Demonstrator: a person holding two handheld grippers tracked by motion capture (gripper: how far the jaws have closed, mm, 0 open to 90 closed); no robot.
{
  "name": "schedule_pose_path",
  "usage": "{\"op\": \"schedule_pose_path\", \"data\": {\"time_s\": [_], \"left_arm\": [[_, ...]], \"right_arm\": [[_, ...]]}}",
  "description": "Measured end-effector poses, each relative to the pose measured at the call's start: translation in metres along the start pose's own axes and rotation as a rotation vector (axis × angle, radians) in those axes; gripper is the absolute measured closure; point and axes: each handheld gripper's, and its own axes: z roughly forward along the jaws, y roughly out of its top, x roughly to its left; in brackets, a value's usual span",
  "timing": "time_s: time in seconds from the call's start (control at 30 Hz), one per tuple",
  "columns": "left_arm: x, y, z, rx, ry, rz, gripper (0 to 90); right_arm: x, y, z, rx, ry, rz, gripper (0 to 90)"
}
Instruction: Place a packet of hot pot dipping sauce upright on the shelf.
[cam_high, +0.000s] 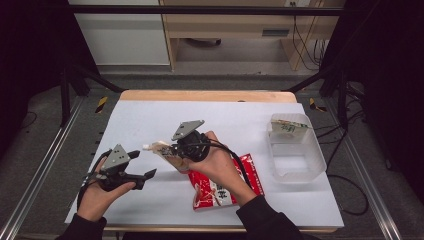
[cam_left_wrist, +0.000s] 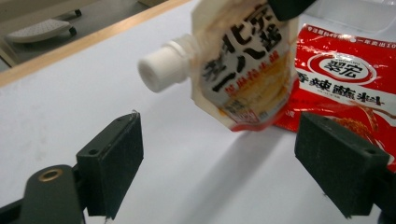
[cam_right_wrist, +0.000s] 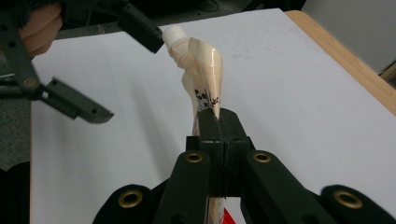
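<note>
A spouted pouch (cam_right_wrist: 203, 70) is clamped by the right gripper (cam_right_wrist: 218, 123) above the table (cam_high: 150, 120). The left gripper (cam_left_wrist: 219, 154) is held wide open, empty, near the white cap (cam_left_wrist: 159, 70).

spout pouch (cam_left_wrist: 243, 70): glossy printed film, creased, with a smooth white plastic cap (cam_left_wrist: 161, 70). red sachet (cam_left_wrist: 348, 88): shiny printed foil-like plastic. table top (cam_high: 150, 120) is covered in a matt white smooth sheet, edged in pale wood. tub (cam_high: 295, 150): clear smooth plastic. gripper pads (cam_left_wrist: 114, 163) look matt black, slightly rubbery.
</note>
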Motion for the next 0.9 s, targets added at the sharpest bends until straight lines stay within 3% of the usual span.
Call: {"op": "schedule_pose_path", "data": {"time_s": [0.17, 0.33, 0.37, 0.83, 0.9], "left_arm": [[0.004, 0.021, 0.001, -0.011, -0.03, 0.048, 16.4], [-0.001, 0.036, 0.009, -0.002, -0.082, 0.098, 19.5], [-0.002, 0.038, 0.01, -0.008, -0.102, 0.091, 20.7], [-0.012, 0.064, 0.015, 0.017, -0.165, 0.144, 57.4], [-0.014, 0.067, 0.016, 0.012, -0.178, 0.135, 61.5]], "right_arm": [[0.002, 0.0, -0.012, -0.025, 0.012, 0.01, 90.0], [0.007, 0.0, -0.023, -0.031, 0.004, 0.002, 90.0], [0.007, 0.0, -0.025, -0.032, -0.001, -0.003, 90.0], [0.004, -0.008, -0.058, -0.033, -0.03, -0.005, 90.0], [0.003, -0.01, -0.062, -0.037, -0.038, 0.002, 90.0]]}}
